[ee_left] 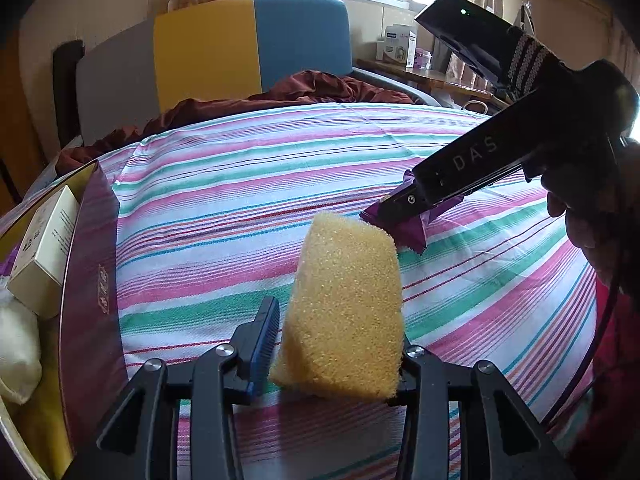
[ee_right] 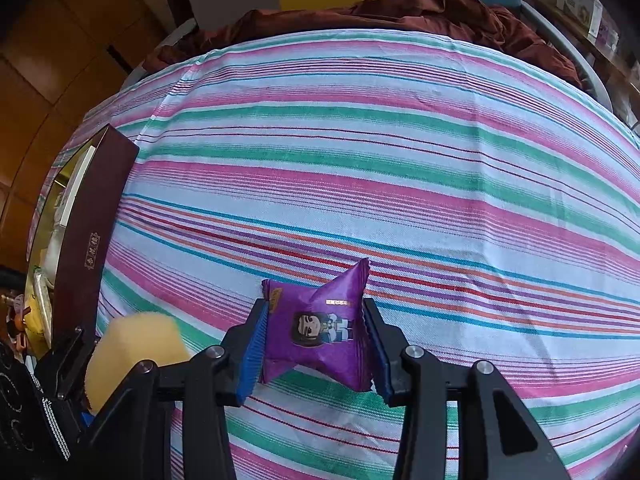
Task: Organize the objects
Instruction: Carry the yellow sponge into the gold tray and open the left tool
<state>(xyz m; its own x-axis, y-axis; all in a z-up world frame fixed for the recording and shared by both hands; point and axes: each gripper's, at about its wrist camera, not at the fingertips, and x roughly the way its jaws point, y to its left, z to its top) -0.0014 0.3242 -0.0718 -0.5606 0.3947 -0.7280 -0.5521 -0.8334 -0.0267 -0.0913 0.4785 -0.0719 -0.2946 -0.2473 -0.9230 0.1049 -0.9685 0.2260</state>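
Left gripper [ee_left: 334, 344]: jaws clenched on a yellow porous foam sponge block [ee_left: 344, 312]. The sponge stands tilted between the blue-padded fingers [ee_left: 262, 348], held above the striped pink, green and white bedsheet [ee_left: 240, 184].

Right gripper [ee_right: 316, 344]: jaws closed on a small purple foil snack packet with a cartoon figure printed on it [ee_right: 320, 332]. The packet is pinched at both sides and crumpled; whether it touches the sheet cannot be told. From the left wrist camera, the right gripper [ee_left: 384, 210] reaches in from the right, and the packet sits just beyond the sponge.

At the left edge of the bed lies an open dark maroon cardboard box with a yellow lining [ee_left: 92, 264]. A cream rectangular carton [ee_left: 44, 256] leans against its inner wall, with a white soft bag [ee_left: 16, 348] beside it.

A rumpled dark red blanket [ee_right: 420, 8] lies at the far end of the sheet.
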